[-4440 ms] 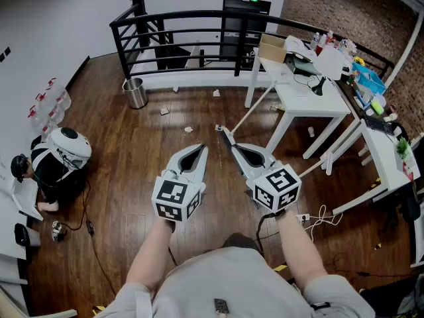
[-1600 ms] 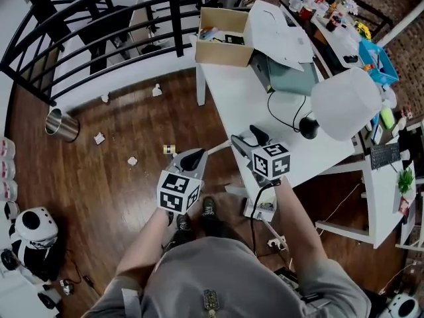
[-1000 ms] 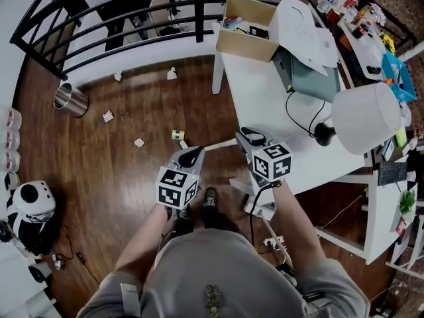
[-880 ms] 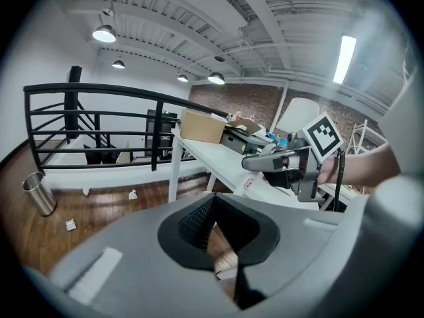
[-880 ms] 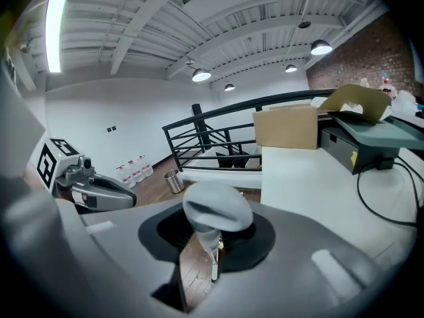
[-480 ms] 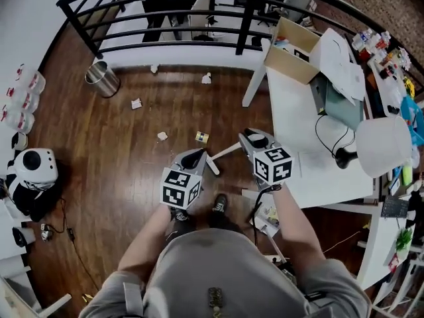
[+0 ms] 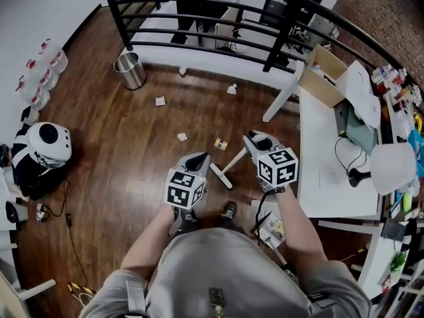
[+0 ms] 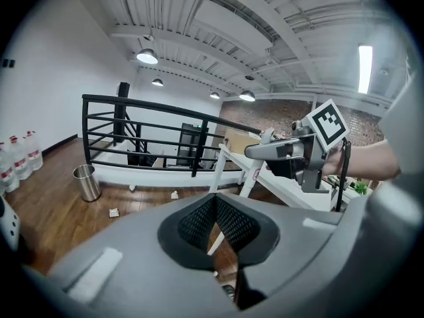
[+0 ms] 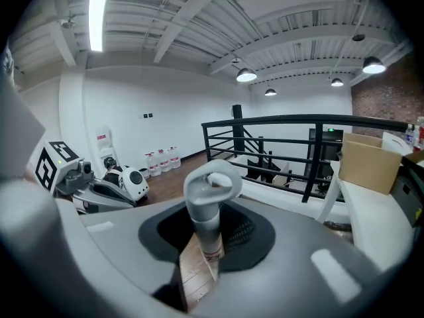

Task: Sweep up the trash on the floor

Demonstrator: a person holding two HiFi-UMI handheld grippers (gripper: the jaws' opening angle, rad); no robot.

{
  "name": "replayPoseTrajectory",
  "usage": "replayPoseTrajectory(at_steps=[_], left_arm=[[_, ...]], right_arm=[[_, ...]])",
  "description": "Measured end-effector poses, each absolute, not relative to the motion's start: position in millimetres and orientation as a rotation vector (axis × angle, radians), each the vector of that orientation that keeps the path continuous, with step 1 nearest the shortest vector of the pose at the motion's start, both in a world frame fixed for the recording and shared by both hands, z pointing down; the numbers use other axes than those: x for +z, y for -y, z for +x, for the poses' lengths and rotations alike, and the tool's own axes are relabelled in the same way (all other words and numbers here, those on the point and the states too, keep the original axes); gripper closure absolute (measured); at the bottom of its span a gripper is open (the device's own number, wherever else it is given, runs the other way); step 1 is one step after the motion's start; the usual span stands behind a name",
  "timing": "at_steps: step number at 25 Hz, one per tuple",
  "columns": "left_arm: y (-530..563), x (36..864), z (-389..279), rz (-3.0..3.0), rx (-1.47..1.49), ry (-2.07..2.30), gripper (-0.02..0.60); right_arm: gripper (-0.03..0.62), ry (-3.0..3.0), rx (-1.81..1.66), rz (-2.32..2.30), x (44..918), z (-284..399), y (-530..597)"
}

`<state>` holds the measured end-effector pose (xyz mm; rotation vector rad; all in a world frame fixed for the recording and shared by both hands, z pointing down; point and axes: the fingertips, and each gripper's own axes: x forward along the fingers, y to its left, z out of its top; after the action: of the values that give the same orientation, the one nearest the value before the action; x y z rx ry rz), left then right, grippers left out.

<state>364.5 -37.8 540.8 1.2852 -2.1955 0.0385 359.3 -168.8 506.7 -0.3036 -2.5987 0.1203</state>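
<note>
Trash (image 7: 181, 136) lies in small bits on the brown wood floor (image 7: 119, 158), out in front of the person.

Closest in, the person's two shoes (image 7: 228, 212) stand on the floor at 6 o'clock. Just above them are the two grippers. The left gripper (image 7: 200, 158) is at 11 o'clock. Its jaws are closed tip to tip, and nothing is between them. The right gripper (image 7: 252, 138) is at 1 o'clock. Its jaws squeeze the gray handle of the broom (image 7: 233, 163), just under the loop (image 9: 213, 181) at its top end. The white stick slants down to the broom head (image 7: 221, 176), which sits low by the floor between the two grippers at 12 o'clock.

Just past the broom head, at 12 o'clock, is a little yellow and dark bit (image 7: 220, 144). The first white scrap is near it at 11 o'clock. A second white scrap (image 7: 159, 101) is farther out at 11 o'clock. Two more white scraps (image 7: 232, 89) lie far off, close to the bottom of the black railing (image 7: 199, 8).

A shiny metal bin (image 7: 130, 70) stands at 11 o'clock by the railing. A white table (image 7: 328, 177) is at 3 o'clock, with a brown box (image 7: 321, 78) on its far end.
</note>
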Motion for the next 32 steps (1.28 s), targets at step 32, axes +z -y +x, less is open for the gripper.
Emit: replayPoseTrajectory(at_steps=[32], left_arm=[[-111.4,578.0,152.4,0.885,-0.036,2.276,0.574]], right_arm=[[0.517,2.525,0.08,-0.72,531.7,96.3,13.3]])
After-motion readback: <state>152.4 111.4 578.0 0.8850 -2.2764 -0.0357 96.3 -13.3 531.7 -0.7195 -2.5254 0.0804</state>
